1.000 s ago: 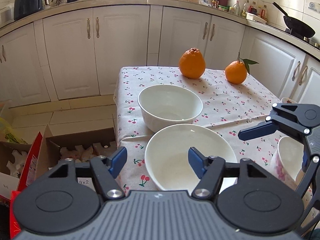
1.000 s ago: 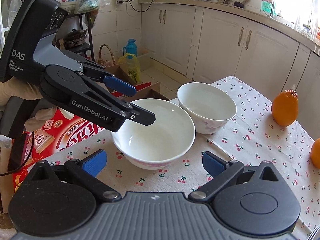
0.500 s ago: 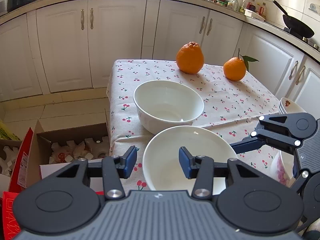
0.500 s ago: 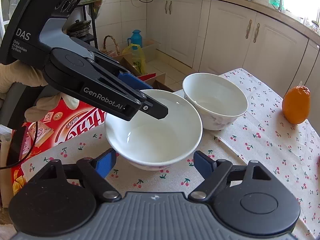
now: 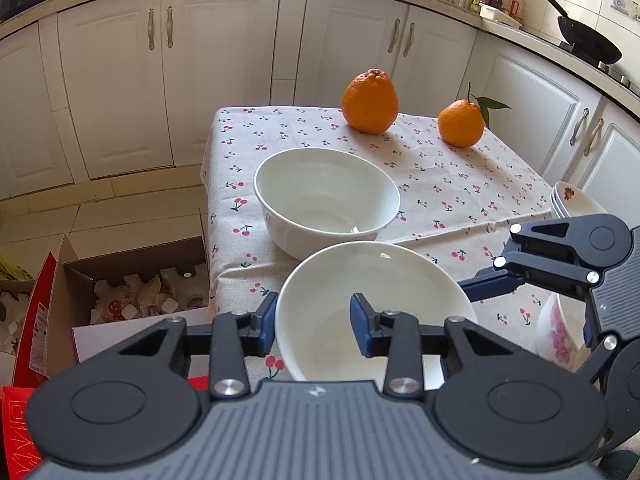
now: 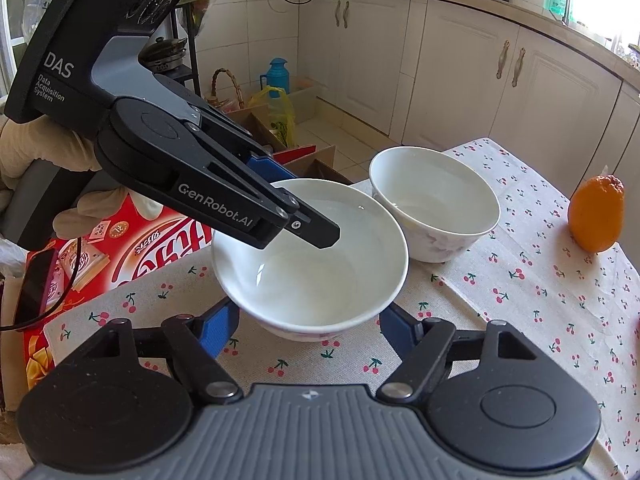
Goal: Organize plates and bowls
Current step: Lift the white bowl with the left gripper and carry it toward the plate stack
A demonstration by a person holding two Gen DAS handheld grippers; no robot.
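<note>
A table under a cherry-print tablecloth [image 5: 460,184] carries two white bowls and two oranges. The near white bowl [image 5: 372,312] sits at the cloth's front edge, touching the far white bowl [image 5: 326,200] behind it. The left gripper [image 5: 313,326] pinches the near bowl's rim, one pad outside the wall, one inside. The right gripper [image 6: 308,322] straddles the same bowl's opposite side; its jaws have just been closing, and whether the pads press the wall cannot be told. The larger orange [image 5: 370,102] and the leafed orange [image 5: 460,122] stand well apart from the bowls, at the far edge.
</note>
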